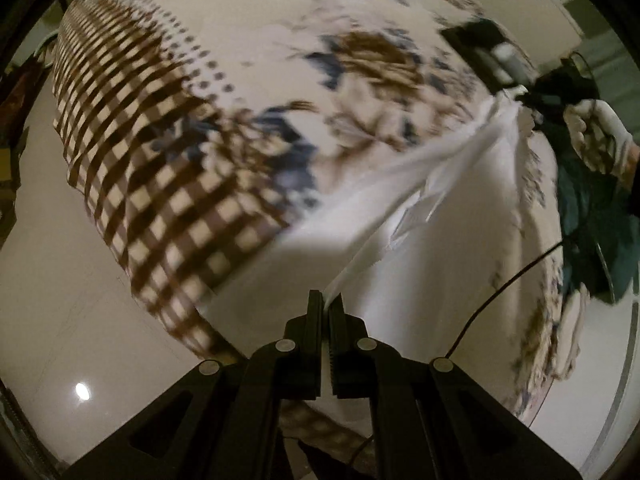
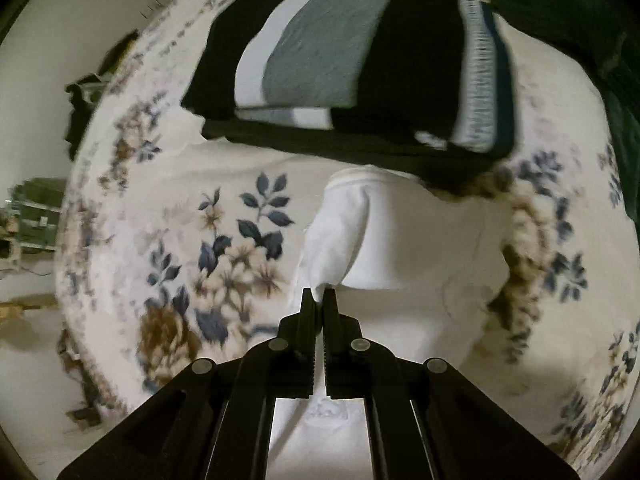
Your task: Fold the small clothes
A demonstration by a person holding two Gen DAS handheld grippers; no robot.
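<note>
A white garment [image 1: 400,248] is stretched between my two grippers above a floral cloth [image 1: 280,80]. My left gripper [image 1: 330,300] is shut on one edge of it; the fabric runs taut up and right to the right gripper [image 1: 508,80], held by a gloved hand [image 1: 600,136]. In the right wrist view my right gripper [image 2: 320,294] is shut on a bunched white edge [image 2: 340,236], and the rest of the garment [image 2: 420,248] hangs below it. The image is motion-blurred.
A stack of folded black, grey and white clothes [image 2: 352,72] lies on the floral cloth beyond the garment. The cloth has a brown checked border [image 1: 140,160]. A thin black cable [image 1: 500,284] crosses the garment. Dark green fabric [image 1: 592,240] lies at the right.
</note>
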